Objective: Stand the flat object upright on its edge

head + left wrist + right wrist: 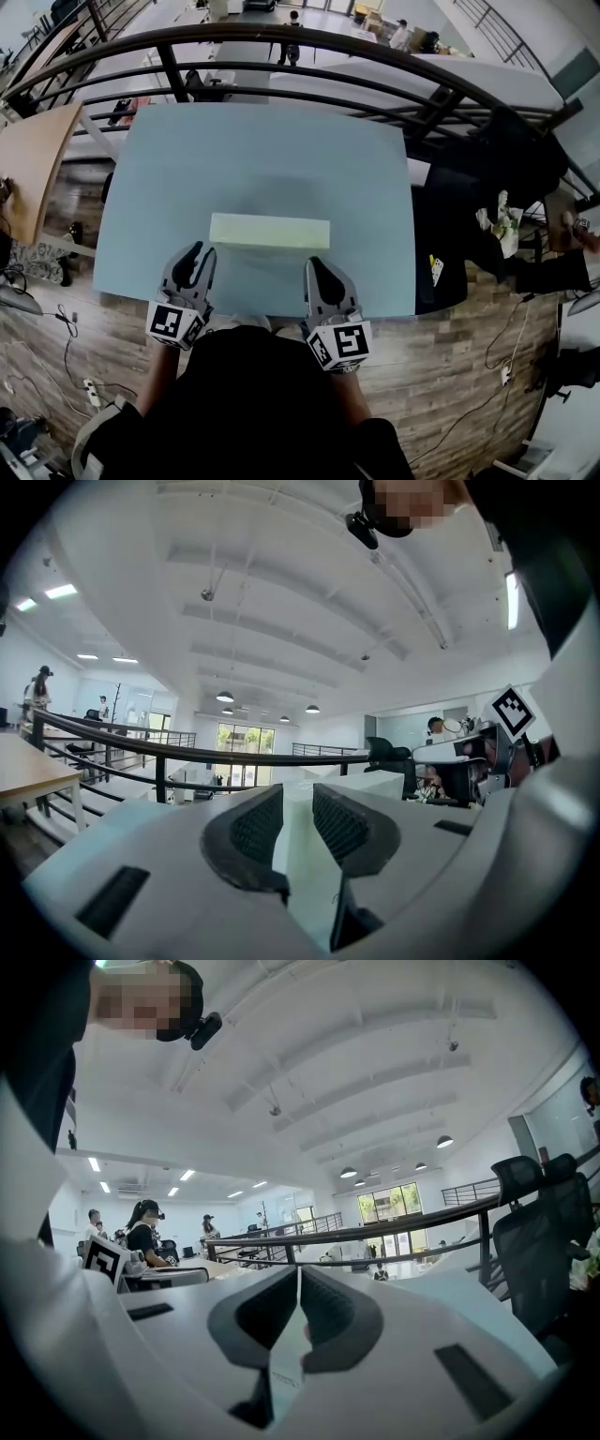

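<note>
A long pale green block (pixel 270 231) rests crosswise in the middle of the light blue table (pixel 262 150); from above I cannot tell whether it lies flat or stands on an edge. My left gripper (pixel 195 251) hovers at the table's near edge, just short of the block's left end. A narrow gap shows between its pads (pixel 258 825) and nothing is in it. My right gripper (pixel 314 265) is near the block's right end, apart from it, with its pads (pixel 330 1309) drawn together and empty. Both gripper views tilt up at the ceiling and do not show the block.
A black curved railing (pixel 281 70) runs behind the table's far edge. A wooden table (pixel 33 159) stands to the left and a dark desk with small items (pixel 497 225) to the right. Cables (pixel 66 323) lie on the wood floor. People sit at distant desks (pixel 145 1232).
</note>
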Motion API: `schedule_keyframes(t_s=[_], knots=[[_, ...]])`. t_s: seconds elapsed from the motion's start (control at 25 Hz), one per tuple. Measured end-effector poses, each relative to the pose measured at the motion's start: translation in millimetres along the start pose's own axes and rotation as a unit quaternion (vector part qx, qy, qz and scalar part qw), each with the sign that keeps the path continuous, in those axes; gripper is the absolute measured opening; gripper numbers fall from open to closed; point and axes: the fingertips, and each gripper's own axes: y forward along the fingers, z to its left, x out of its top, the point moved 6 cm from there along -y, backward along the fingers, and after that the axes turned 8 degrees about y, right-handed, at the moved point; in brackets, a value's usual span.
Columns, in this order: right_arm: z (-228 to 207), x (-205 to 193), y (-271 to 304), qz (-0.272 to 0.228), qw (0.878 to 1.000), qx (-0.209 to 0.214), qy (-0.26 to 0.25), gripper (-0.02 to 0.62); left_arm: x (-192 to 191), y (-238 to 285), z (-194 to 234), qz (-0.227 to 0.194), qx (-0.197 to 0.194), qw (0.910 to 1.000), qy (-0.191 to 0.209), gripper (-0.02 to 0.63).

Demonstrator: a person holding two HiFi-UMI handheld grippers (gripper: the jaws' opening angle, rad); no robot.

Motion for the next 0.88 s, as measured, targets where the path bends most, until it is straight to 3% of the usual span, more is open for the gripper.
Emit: schedule_keyframes(t_s=[0.32,0.88], knots=[[2.5,-2.5,-25.1,0.008,1.0,0.025,0.002,0.008,4.9,-19.0,-25.7,-0.005,0.035,0.9994,-0.006,0.035],[-3.0,-13.0,-92.3,0.022,0.999,0.034,0.016,0.008,9.7,-39.2,-99.5,0.009,0.004,0.9999,0.012,0.003]])
